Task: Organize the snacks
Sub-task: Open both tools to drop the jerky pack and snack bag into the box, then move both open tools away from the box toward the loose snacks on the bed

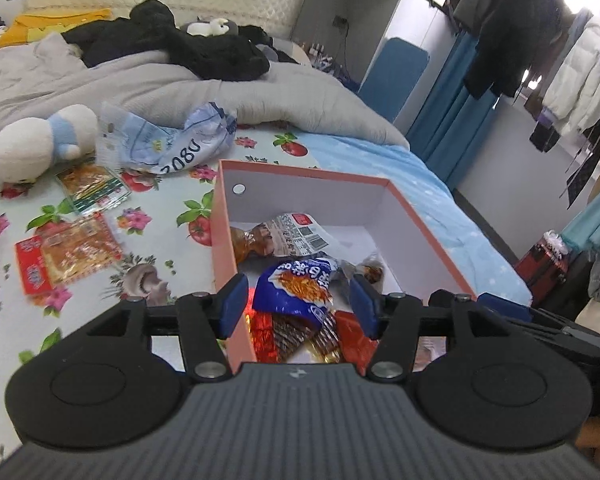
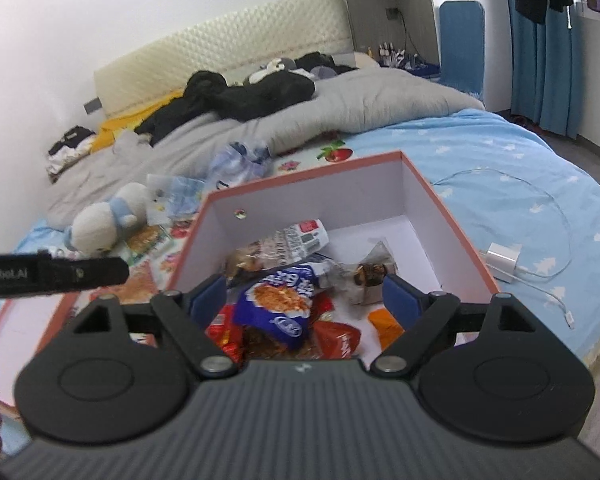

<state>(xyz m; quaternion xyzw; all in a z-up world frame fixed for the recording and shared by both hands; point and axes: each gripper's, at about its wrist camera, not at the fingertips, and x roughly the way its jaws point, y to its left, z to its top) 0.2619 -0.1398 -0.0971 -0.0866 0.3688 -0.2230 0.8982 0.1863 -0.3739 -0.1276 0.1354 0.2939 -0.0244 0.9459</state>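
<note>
A pink box point(image 1: 300, 174) with white inside sits on the bed and holds several snack packets, with a blue packet point(image 1: 296, 284) on top. My left gripper point(image 1: 298, 302) is open above the box's near end, its jaws either side of the blue packet without touching it. In the right wrist view the same box point(image 2: 304, 174) and blue packet point(image 2: 278, 302) show below my right gripper point(image 2: 304, 300), which is open and empty. Loose snack packets lie on the flowered sheet to the left: an orange and red one point(image 1: 70, 256) and a green one point(image 1: 94, 188).
A white and blue plush toy point(image 1: 36, 142) and a crumpled blue bag point(image 1: 172, 140) lie beyond the loose packets. A grey duvet point(image 1: 180, 80) with black clothes covers the far bed. A white charger with cable point(image 2: 504, 260) lies right of the box. The box lid point(image 2: 28, 320) lies at left.
</note>
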